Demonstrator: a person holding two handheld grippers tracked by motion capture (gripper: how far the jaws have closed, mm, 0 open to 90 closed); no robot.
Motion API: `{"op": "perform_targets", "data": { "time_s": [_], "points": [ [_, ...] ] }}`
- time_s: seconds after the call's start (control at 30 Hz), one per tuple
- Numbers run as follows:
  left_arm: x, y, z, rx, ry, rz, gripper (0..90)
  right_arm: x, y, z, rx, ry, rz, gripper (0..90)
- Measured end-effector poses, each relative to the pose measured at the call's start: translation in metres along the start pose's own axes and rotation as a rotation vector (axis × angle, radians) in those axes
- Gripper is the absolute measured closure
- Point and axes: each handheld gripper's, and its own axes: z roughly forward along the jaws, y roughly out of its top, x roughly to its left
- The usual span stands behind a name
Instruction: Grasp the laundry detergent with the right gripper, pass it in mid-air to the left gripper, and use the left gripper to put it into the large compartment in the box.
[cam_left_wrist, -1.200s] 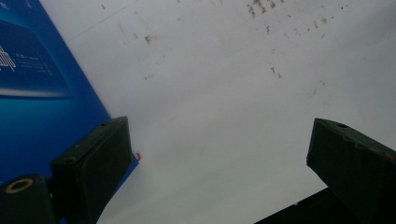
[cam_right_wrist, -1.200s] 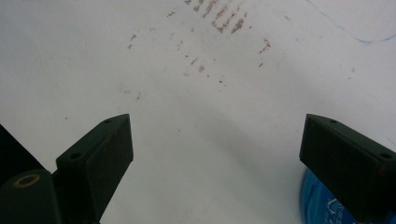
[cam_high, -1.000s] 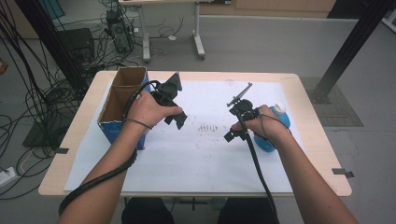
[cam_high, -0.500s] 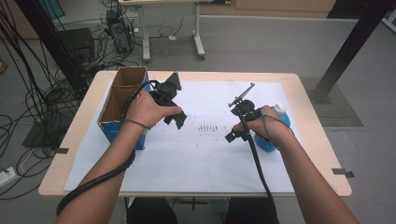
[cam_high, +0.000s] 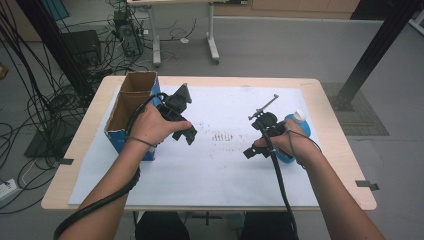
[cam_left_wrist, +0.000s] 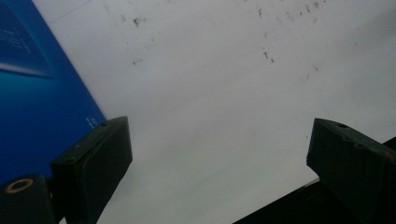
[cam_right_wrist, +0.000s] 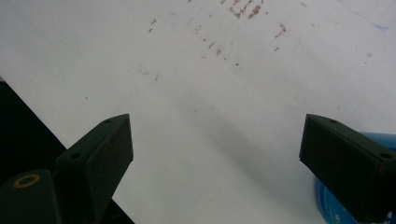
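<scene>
Nothing has shifted since the earlier frames: both grippers hover gaping, holding nothing.
We eye the blue bottle (cam_high: 295, 131) right of centre by our right gripper (cam_high: 252, 150); the left gripper (cam_high: 186, 134) idles beside the box (cam_high: 131, 107). It looks light and slick, so take its body.

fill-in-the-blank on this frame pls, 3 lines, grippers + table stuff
Both the left hand-held gripper and the right hand-held gripper have their jaws ____. 
The cardboard box has an outer side coloured ____. 
The blue bottle by the right hand has a ____ cap.

Missing words: open; blue; white
</scene>
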Motion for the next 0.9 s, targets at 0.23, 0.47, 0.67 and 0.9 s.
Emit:
{"op": "perform_targets", "data": {
  "time_s": [0.23, 0.47, 0.67, 0.9],
  "points": [
    [0.003, -0.008, 0.007, -0.003, -0.013, -0.009, 7.2, 0.002, -0.014, -0.004, -0.019, 0.003, -0.002, 9.6],
    [0.002, -0.011, 0.009, -0.011, -0.016, 0.003, 7.3, 0.001, -0.027, -0.005, -0.031, 0.010, -0.004, 9.5],
    [0.000, -0.012, 0.011, -0.010, -0.018, 0.011, 7.3, 0.001, -0.041, -0.003, -0.040, 0.018, -0.002, 9.6],
    [0.002, -0.014, 0.012, -0.011, -0.018, 0.006, 7.3, 0.001, -0.058, -0.003, -0.053, 0.031, 0.003, 9.6]
  ]
}}
